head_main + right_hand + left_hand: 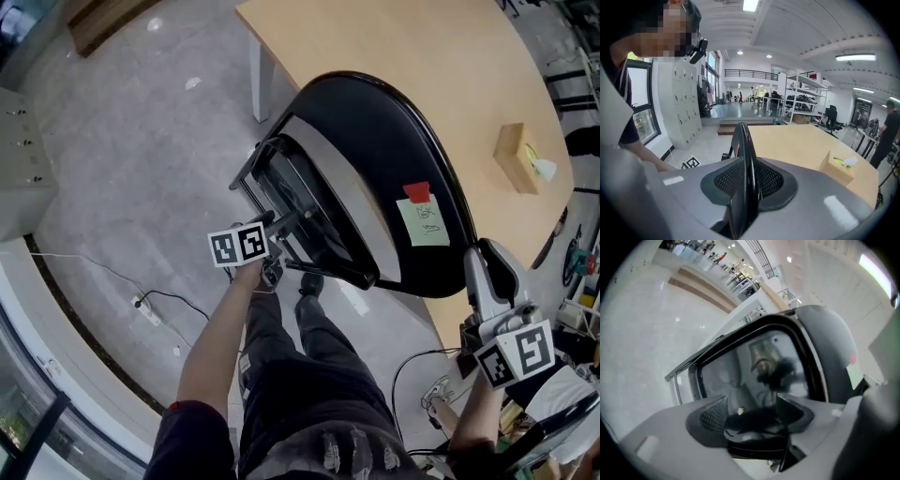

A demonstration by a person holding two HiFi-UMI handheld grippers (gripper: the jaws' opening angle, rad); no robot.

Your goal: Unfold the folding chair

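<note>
Black folding chair (pixel 375 169) stands on the grey floor (pixel 141 169), up against the wooden table (pixel 422 56). The right hand-held gripper (pixel 487 258) is clamped on its backrest edge. The left hand-held gripper (pixel 751 405) has its jaws apart near the seat frame.

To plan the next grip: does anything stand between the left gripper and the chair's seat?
Nothing visible does. The left gripper, jaws apart, is directly at the seat of the folding chair.

Left gripper view is pretty smeary, can't tell what's between the jaws of the left gripper (pixel 750 414). Writing on the green note (pixel 423 223) is too tiny, and the table (pixel 375 37) runs off the top edge.
</note>
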